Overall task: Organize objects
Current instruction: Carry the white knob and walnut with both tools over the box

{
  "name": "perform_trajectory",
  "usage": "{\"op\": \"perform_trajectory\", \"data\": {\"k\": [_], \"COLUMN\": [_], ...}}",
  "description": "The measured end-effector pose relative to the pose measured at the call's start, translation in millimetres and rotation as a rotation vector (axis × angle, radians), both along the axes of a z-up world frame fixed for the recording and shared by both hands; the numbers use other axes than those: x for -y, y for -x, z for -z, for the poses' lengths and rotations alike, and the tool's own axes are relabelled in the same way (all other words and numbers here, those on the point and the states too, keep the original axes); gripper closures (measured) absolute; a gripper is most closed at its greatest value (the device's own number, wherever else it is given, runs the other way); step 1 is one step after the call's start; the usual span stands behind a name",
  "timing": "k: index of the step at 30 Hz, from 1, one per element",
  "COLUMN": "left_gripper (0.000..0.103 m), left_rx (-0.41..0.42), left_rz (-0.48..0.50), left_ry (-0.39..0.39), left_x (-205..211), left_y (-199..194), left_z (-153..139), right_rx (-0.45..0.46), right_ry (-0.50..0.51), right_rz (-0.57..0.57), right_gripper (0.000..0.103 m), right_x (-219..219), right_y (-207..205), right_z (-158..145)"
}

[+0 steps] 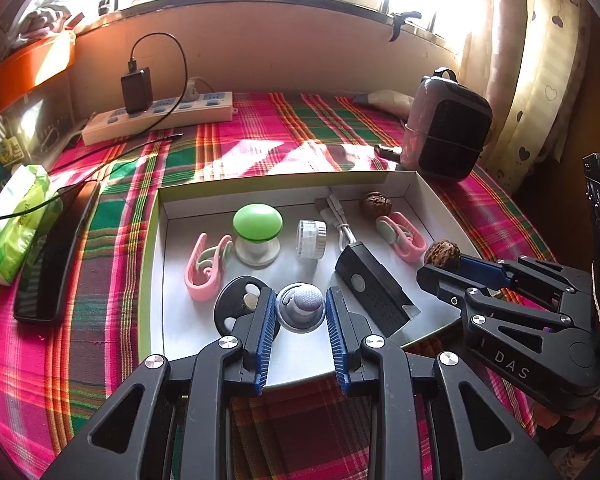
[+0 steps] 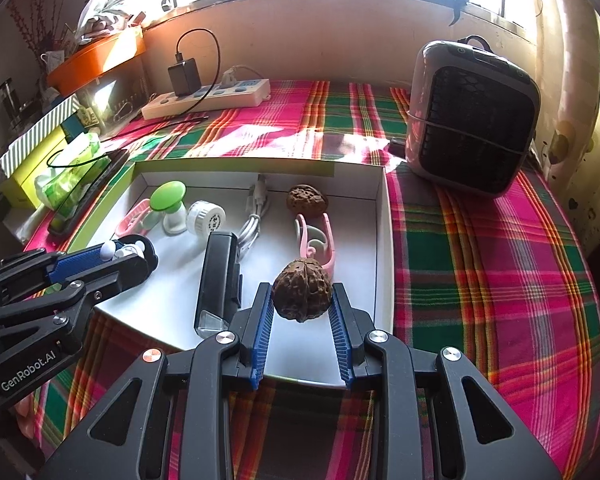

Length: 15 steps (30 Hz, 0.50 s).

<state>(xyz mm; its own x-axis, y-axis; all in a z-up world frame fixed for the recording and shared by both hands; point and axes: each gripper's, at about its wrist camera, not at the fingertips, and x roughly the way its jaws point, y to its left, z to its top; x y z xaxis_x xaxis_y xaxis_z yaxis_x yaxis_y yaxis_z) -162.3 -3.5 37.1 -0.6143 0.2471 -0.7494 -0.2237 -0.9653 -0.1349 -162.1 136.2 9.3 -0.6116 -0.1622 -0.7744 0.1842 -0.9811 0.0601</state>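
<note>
Over the near edge of the shallow white cardboard box with a green outer rim [image 1: 156,240], both grippers hang with something pinched. The right gripper [image 2: 302,306] clamps a brown wrinkled walnut [image 2: 302,294] between its blue ribbed pads, just above the box floor near the right wall. The left gripper [image 1: 299,312] seems to pinch a small round grey earbud-like piece [image 1: 300,307] with a pale dome, though whether the pads truly press on it is hard to tell from the left wrist view. Already lying in the box are a second brown walnut [image 2: 307,199] at the back, two pink looped plastic clips [image 1: 206,268], a green-capped mushroom-shaped knob on a white base [image 1: 257,236], a small white ribbed cylinder [image 1: 311,239], a coiled white cable [image 1: 340,220], a black rectangular device with a clear end [image 1: 374,290] and a round black case [image 1: 236,308] holding small white pieces. Most of the small things look gathered, so the sorting seems well along; what appears left is setting down the two held pieces. On the pink and green plaid cloth [image 2: 500,280] outside the box, a black phone [image 1: 52,256] and a green tissue pack [image 1: 16,220] lie at the left, perhaps not part of the job.
</note>
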Motion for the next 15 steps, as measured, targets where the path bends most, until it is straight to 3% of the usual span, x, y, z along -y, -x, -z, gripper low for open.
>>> {"op": "perform_trajectory", "data": {"k": [15], "left_gripper": [0.079], "left_rx": [0.035], "left_rz": [0.010], "left_ry": [0.028], "left_x": [-5.5], "left_y": [12.4], "left_z": [13.6], "right_rx": [0.019], "right_ry": [-0.022], "right_rz": [-0.011], "right_gripper": [0.073], "right_x": [3.8], "right_y": [5.2], "right_z": [6.3]}}
